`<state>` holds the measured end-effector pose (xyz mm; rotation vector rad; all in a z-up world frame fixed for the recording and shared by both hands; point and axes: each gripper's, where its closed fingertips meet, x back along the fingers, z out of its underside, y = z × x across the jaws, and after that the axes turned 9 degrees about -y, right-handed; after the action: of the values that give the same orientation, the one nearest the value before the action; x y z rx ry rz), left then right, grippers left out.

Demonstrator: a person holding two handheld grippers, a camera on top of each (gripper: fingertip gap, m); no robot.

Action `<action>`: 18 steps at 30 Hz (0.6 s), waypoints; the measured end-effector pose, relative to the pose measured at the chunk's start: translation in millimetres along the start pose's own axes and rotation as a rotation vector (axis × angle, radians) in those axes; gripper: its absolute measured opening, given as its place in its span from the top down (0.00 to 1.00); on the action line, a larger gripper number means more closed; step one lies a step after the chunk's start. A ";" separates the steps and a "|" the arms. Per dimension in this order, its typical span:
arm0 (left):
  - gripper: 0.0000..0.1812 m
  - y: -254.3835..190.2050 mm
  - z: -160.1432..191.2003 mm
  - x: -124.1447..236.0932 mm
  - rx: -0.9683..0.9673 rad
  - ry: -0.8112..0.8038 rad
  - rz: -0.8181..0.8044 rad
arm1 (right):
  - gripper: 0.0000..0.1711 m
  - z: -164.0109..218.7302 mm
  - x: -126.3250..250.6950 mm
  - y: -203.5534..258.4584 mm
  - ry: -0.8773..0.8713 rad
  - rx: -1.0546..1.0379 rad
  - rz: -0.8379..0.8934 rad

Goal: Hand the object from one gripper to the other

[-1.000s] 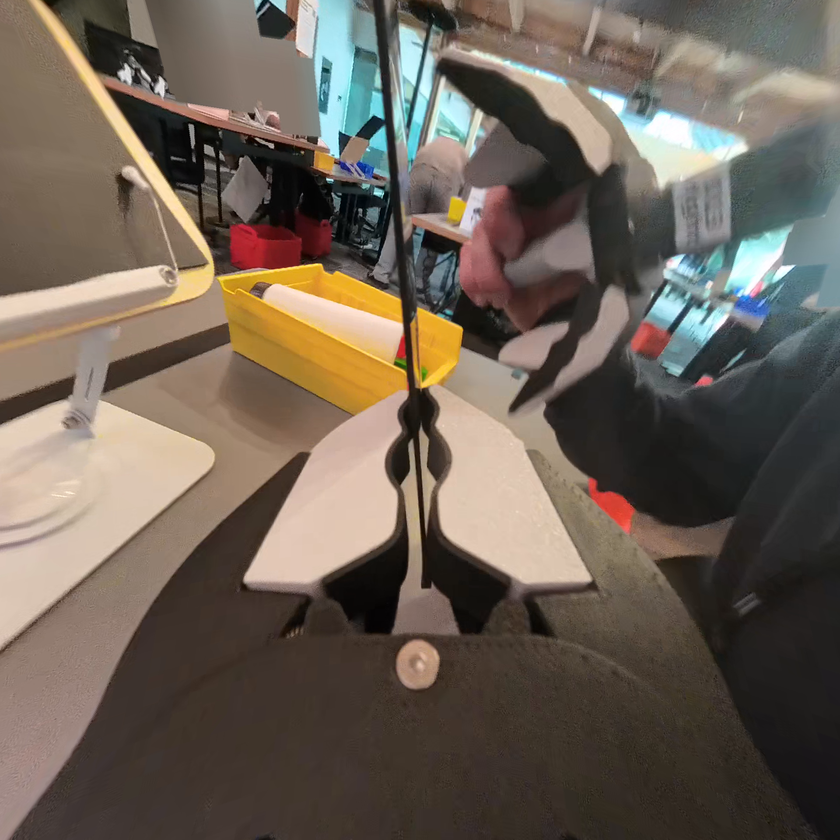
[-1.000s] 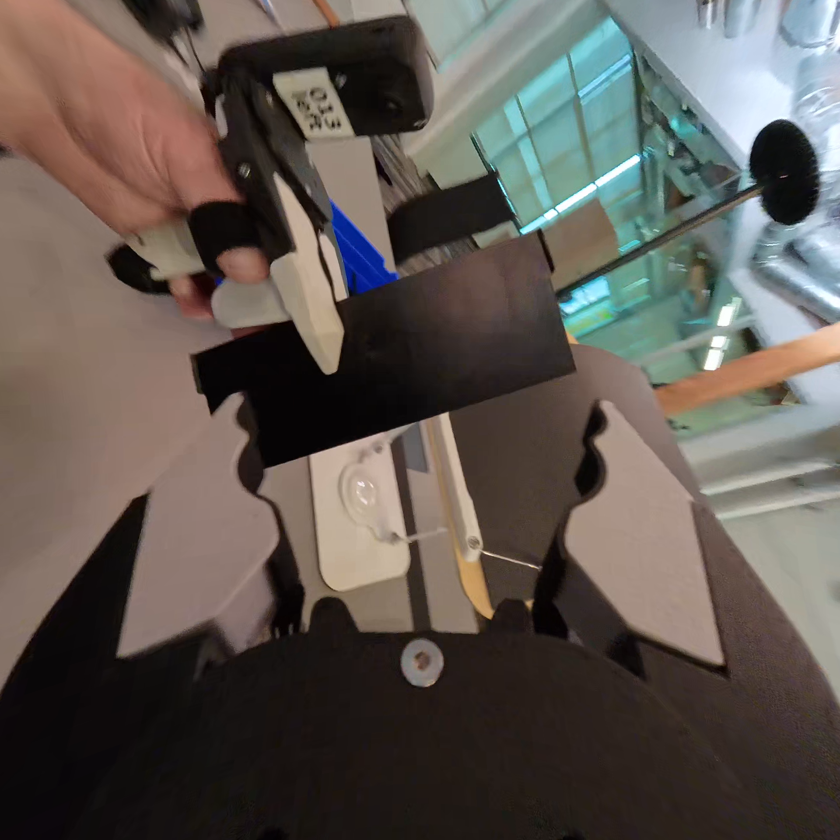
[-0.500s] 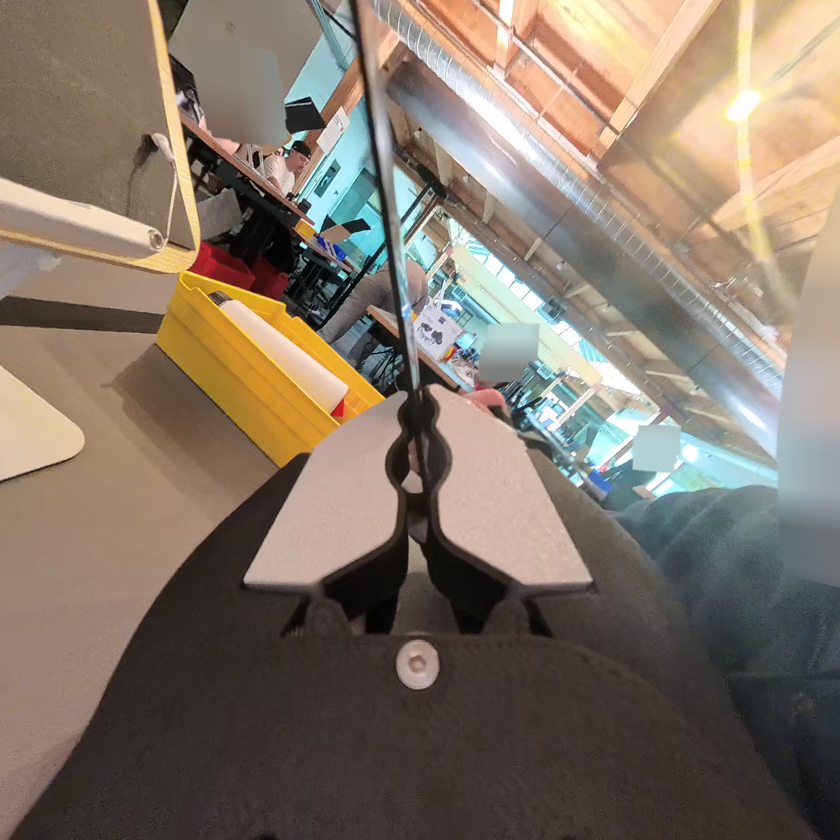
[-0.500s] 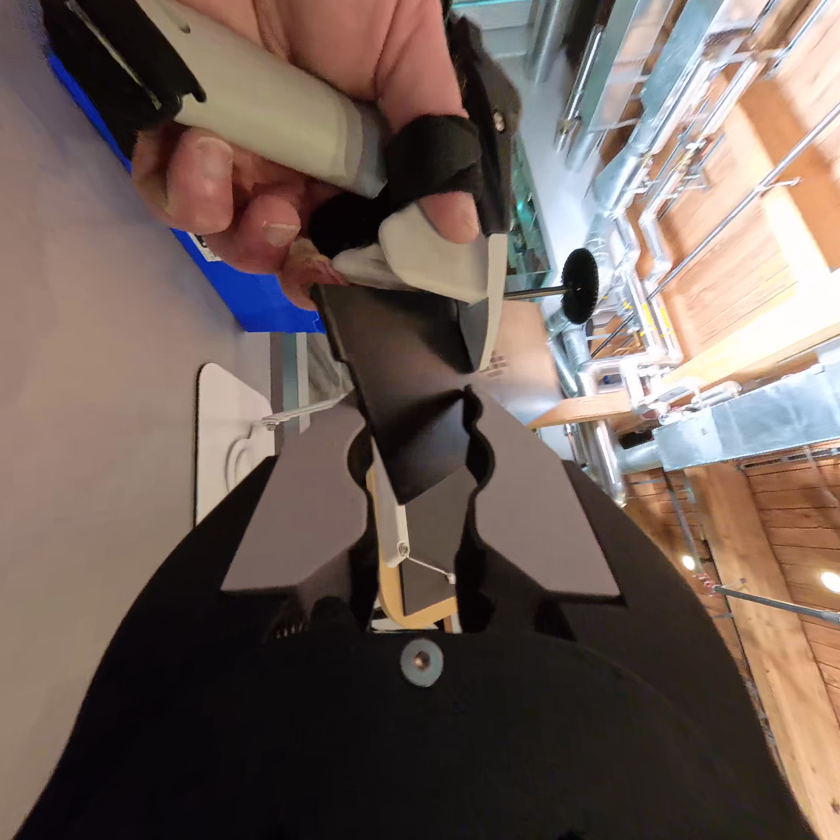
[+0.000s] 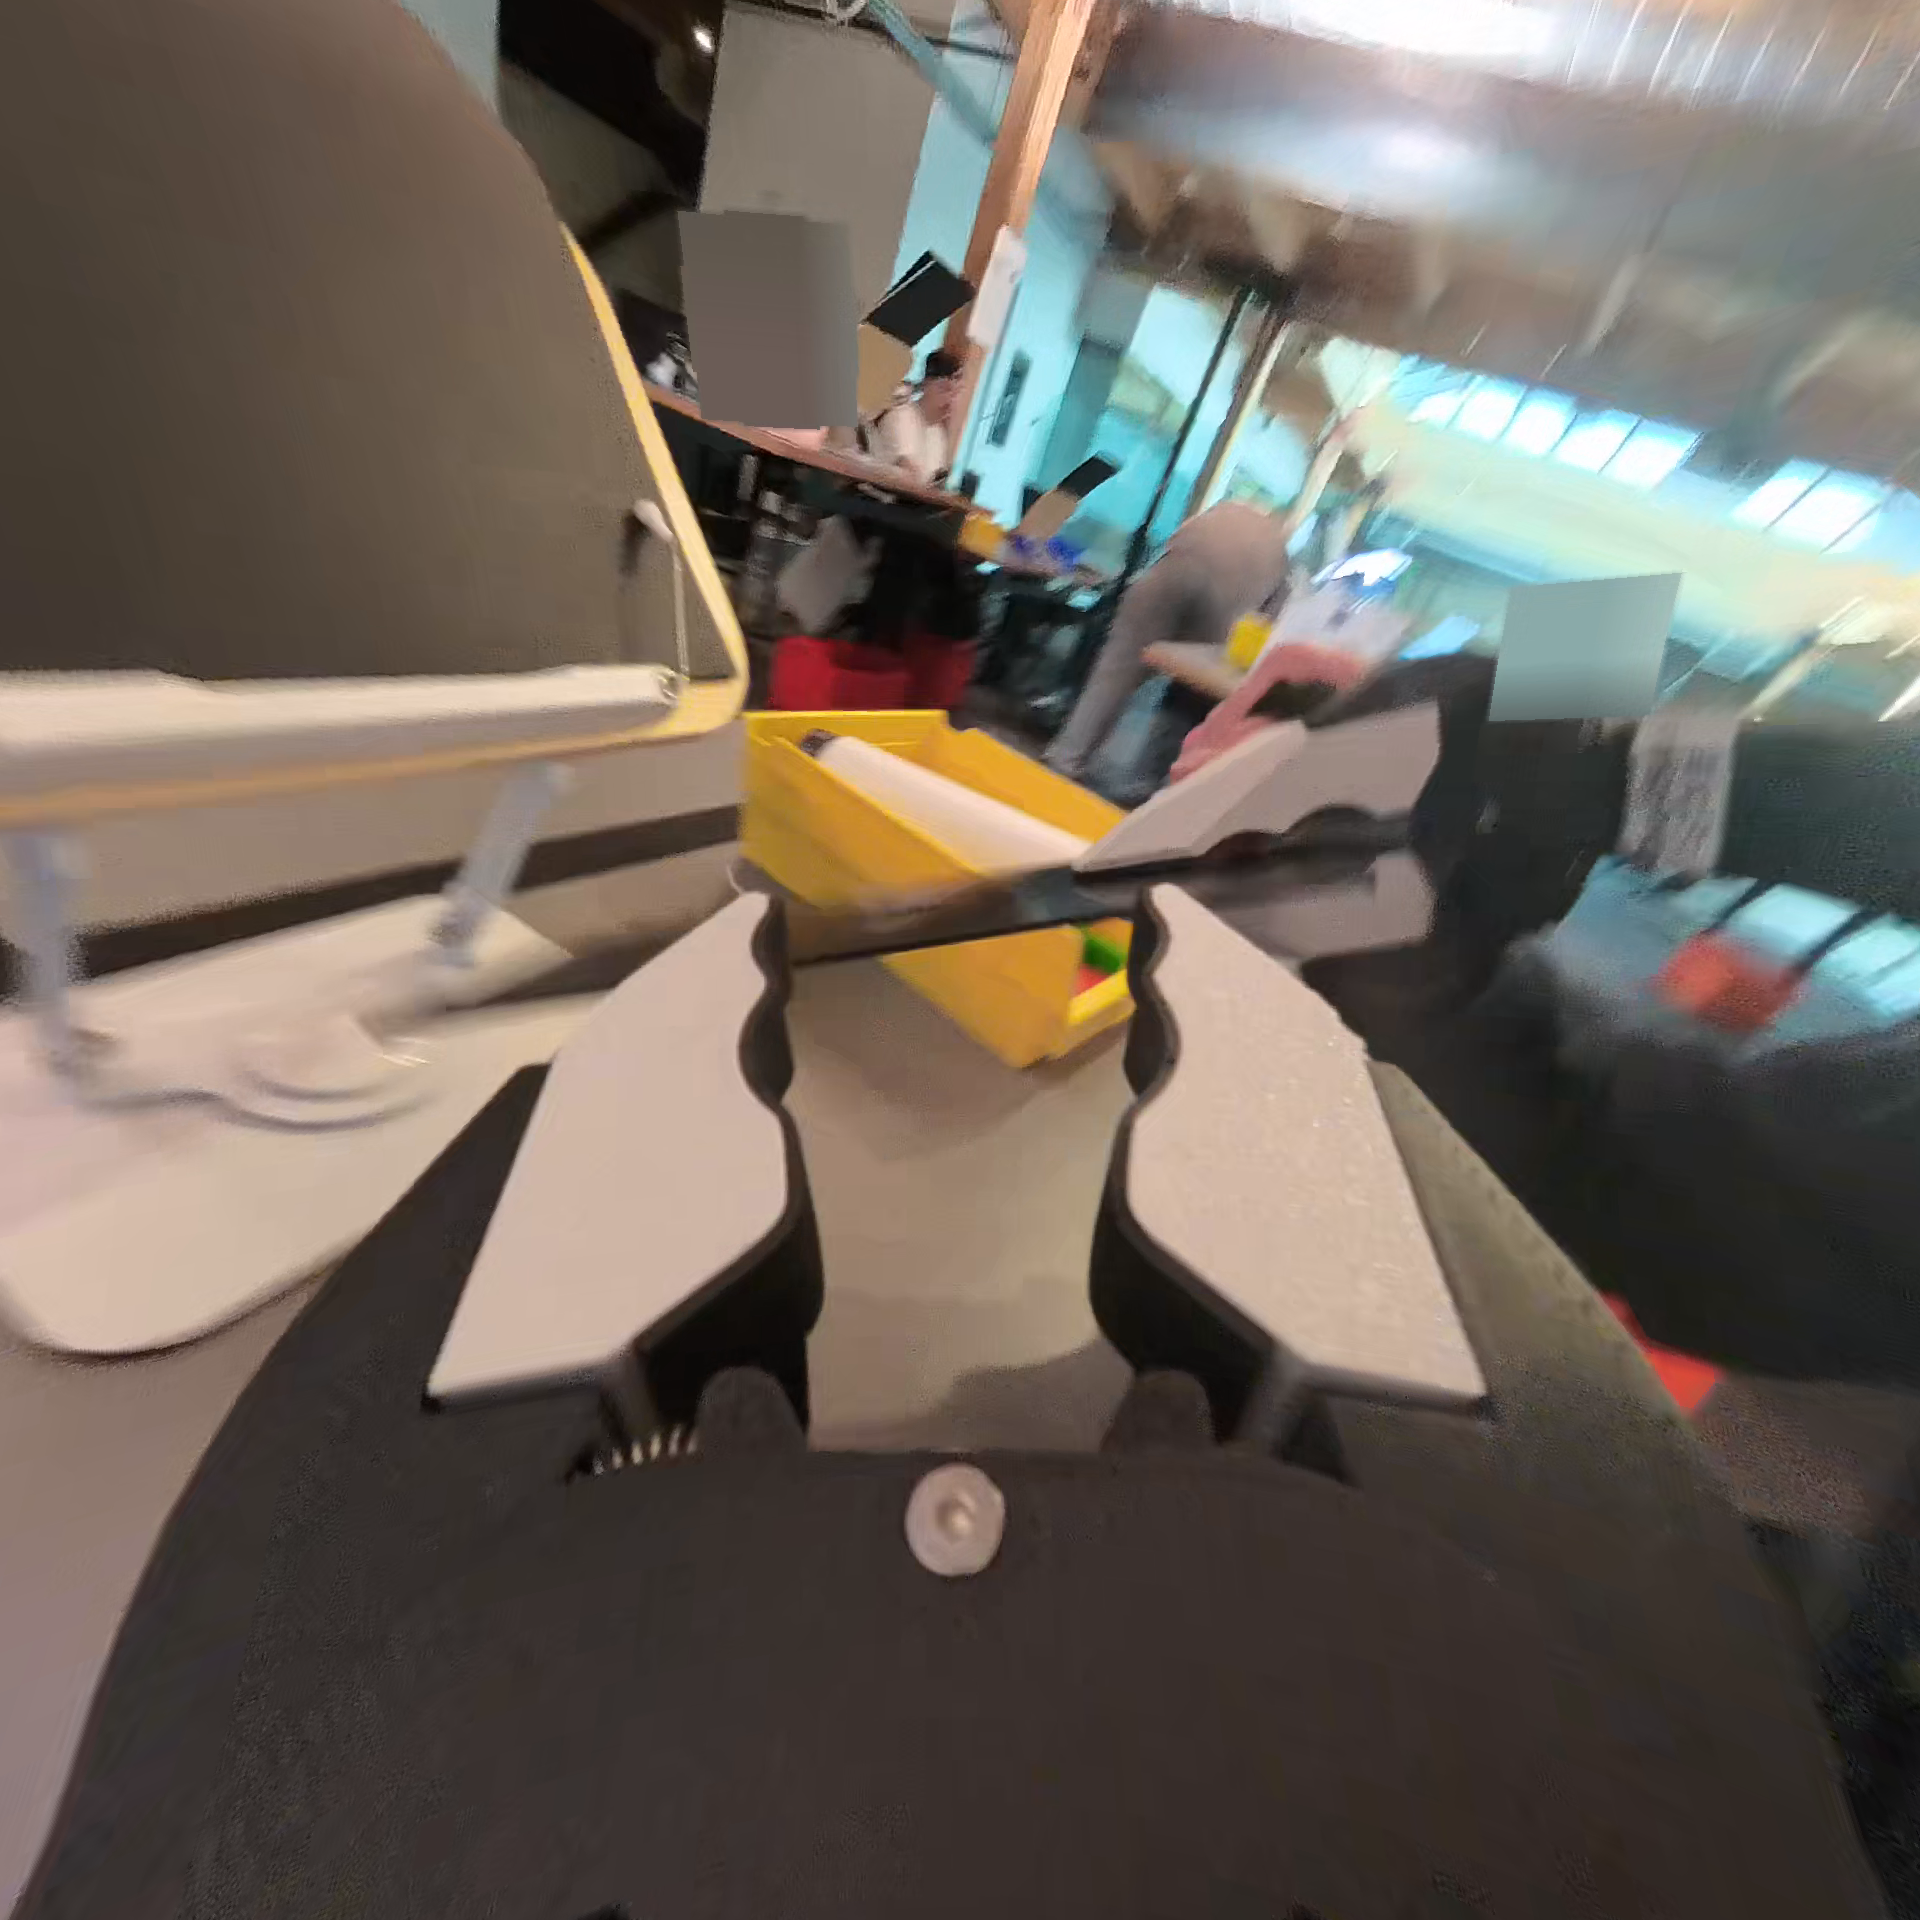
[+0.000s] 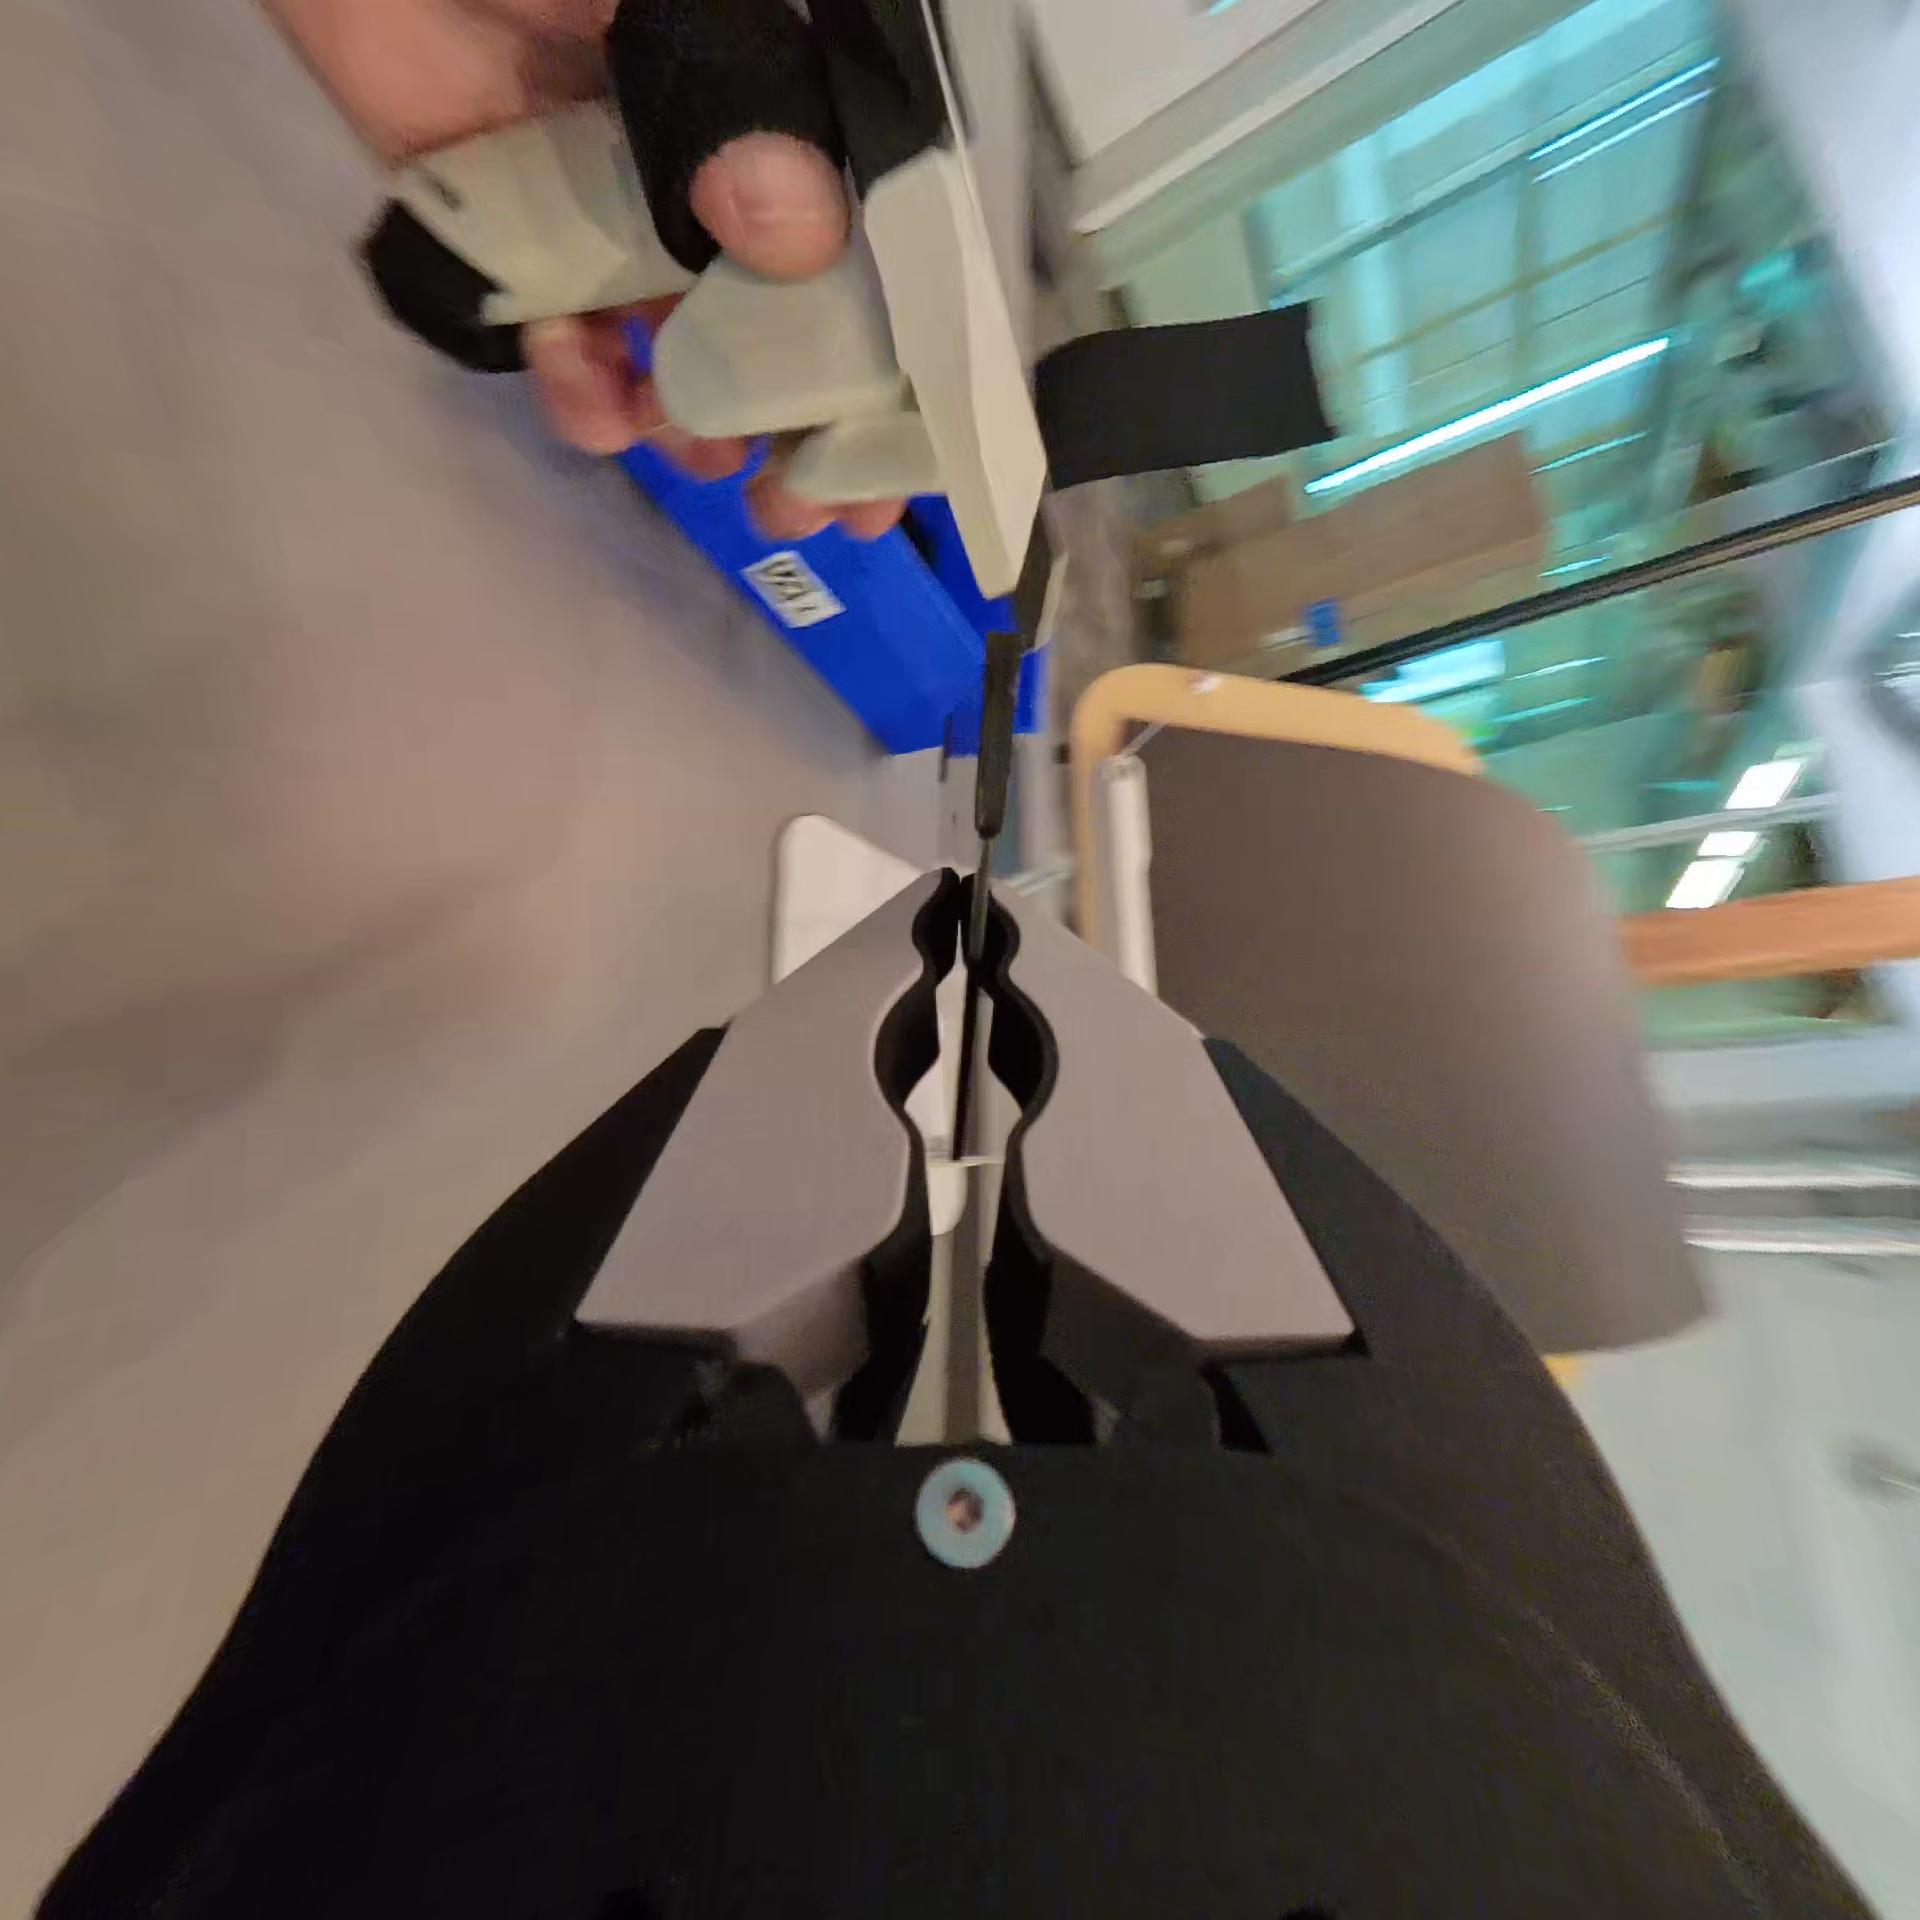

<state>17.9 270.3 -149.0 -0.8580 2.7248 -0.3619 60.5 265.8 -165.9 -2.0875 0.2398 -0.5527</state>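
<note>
Black flat card (image 6: 985,748) sits clamped (edge-on) in the right hand-held gripper (image 6: 966,914); left hand-held gripper (image 5: 956,925) gapes.

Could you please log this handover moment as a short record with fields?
object: thin flat black card, seen edge-on
right claw: shut on the card
left claw: open, card not between its fingers
card in left view: roughly level, in front of the open fingertips
behind: yellow plastic bin holding a white roll
</note>
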 end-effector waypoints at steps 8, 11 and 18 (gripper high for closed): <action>0.70 -20.3 21.8 -1.6 -0.822 0.261 0.038 | 1.00 -10.9 9.6 25.2 -0.022 -0.279 -0.430; 0.85 -32.6 39.2 -5.7 -0.816 0.333 0.142 | 1.00 -22.9 10.5 28.6 -0.054 -0.322 -0.527; 0.99 -25.4 44.3 -8.4 -0.715 0.369 0.106 | 0.87 -26.4 -3.0 3.6 -0.079 -0.341 -0.429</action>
<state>52.0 248.1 -181.1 -0.8539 3.2742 0.5735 45.5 245.2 -157.5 -2.5066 -0.1801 -0.7188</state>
